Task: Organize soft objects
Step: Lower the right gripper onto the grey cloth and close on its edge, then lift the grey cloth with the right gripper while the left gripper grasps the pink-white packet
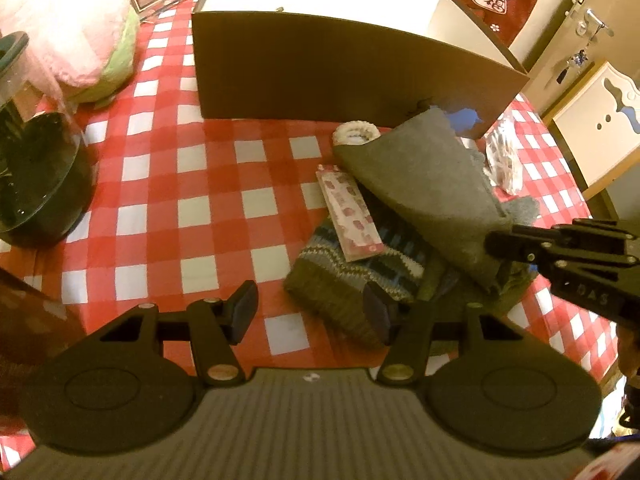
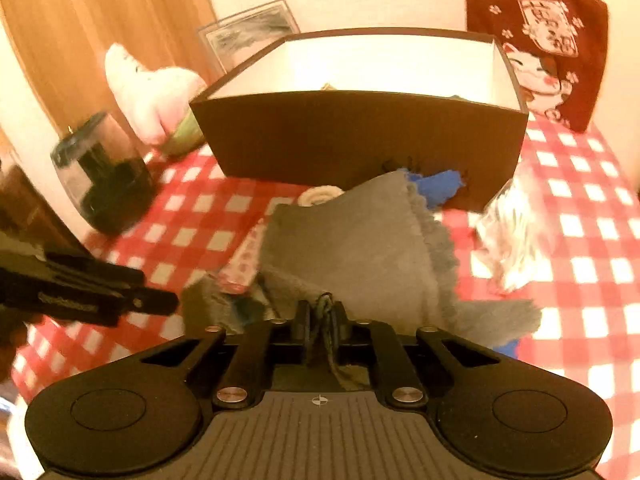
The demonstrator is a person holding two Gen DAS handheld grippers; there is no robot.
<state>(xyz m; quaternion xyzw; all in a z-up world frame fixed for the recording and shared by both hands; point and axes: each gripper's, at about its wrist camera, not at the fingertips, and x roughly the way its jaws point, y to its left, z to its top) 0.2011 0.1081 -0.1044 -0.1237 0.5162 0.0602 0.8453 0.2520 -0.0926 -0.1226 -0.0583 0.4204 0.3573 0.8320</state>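
the right gripper [image 2: 323, 312] had its fingers pinched tight on the grey cloth [image 2: 360, 236], lifted just before the box [image 2: 360, 136]. the left gripper [image 1: 310, 310] hung wide open, empty. next, probably, carrying the cloth over the box's rim.

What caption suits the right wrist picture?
Right tool shut on a grey cloth, before a brown box on a checked table.

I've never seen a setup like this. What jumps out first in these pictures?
Probably the red-and-white checked tablecloth, with a big dark box standing open at its far side. In front of the box, the right gripper has its fingers pinched on a grey cloth, while a pink plush toy sits at the far left.
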